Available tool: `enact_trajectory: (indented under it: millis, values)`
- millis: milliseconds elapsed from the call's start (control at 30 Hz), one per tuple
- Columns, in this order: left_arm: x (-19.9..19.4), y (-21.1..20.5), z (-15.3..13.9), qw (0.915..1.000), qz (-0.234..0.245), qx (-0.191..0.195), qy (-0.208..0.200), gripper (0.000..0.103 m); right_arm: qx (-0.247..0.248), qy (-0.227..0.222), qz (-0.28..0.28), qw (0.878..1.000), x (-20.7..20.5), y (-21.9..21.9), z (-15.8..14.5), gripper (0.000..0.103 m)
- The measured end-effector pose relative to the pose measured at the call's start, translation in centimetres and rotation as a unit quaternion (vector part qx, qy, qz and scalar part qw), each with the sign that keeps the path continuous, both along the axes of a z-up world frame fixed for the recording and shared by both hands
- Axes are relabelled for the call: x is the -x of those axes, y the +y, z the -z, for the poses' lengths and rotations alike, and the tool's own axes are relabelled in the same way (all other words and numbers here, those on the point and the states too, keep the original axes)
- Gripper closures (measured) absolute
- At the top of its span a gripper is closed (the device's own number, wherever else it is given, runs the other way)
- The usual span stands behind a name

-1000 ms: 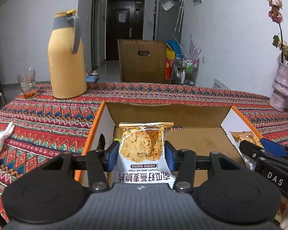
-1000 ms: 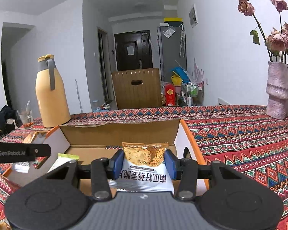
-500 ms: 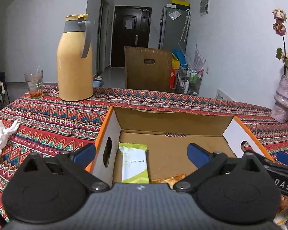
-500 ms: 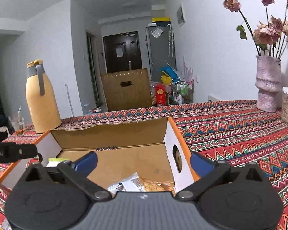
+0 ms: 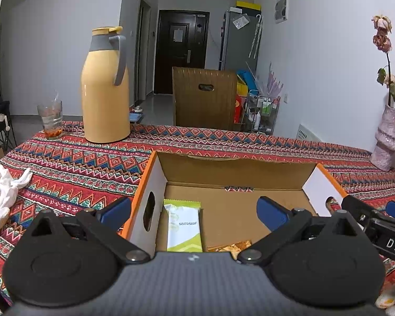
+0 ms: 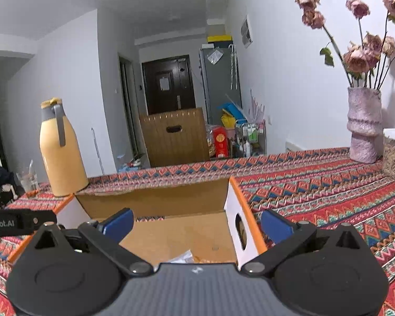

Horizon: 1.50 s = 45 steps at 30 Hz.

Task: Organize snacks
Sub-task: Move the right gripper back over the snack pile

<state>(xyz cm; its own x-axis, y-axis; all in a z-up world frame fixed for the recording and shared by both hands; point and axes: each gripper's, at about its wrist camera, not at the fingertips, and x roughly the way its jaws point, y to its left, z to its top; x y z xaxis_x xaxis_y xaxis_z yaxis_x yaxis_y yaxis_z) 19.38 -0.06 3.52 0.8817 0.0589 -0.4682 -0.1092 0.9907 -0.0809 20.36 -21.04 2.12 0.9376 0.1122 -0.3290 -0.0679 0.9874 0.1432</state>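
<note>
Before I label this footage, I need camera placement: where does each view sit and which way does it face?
Left wrist: on the left gripper, looking along its open fingers into the open cardboard box holding a green-and-white snack packet; the right gripper shows at its right edge.
Right wrist: on the right gripper, open, over the same box's right wall; the left gripper shows at left.
Shared: box, yellow thermos jug, patterned red tablecloth.
</note>
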Motion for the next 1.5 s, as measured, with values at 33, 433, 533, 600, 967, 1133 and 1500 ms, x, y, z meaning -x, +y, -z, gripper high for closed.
enact_trajectory:
  millis: [33, 433, 533, 600, 967, 1133, 1500]
  values:
    - [0.2, 0.0, -0.2, 1.0, 0.001, -0.001, -0.002, 0.0, 0.003, -0.003, 0.001, 1.0, 0.3, 0.0, -0.3, 0.0]
    - [5.1, -0.2, -1.8, 0.9996, 0.011, -0.017, -0.019, 0.0, 0.013, -0.007, -0.014, 1.0, 6.0, -0.3, -1.4, 0.0]
    - [6.7, -0.2, -1.6, 0.9996, 0.013, -0.02, -0.018, 0.0, 0.014, 0.0, -0.02, 1.0, 7.7, -0.4, -1.0, 0.0]
    - [7.6, -0.1, -1.4, 0.9995, 0.016, -0.022, -0.017, 0.0, 0.015, 0.006, -0.02, 1.0, 8.9, -0.5, -0.6, 0.0]
    - [12.2, 0.4, 1.3, 0.9994, 0.029, -0.019, 0.008, 0.0, 0.007, 0.044, -0.027, 0.999, 13.4, -1.3, 1.9, 0.0]
    - [13.7, 0.6, 2.2, 0.9993, 0.033, -0.013, 0.012, 0.0, 0.002, 0.055, -0.035, 0.998, 15.0, -1.4, 3.0, 0.0]
    - [15.7, 1.4, 4.5, 0.9985, 0.041, -0.018, 0.033, 0.0, -0.04, 0.075, -0.049, 0.995, 16.8, -2.6, 4.4, 0.0]
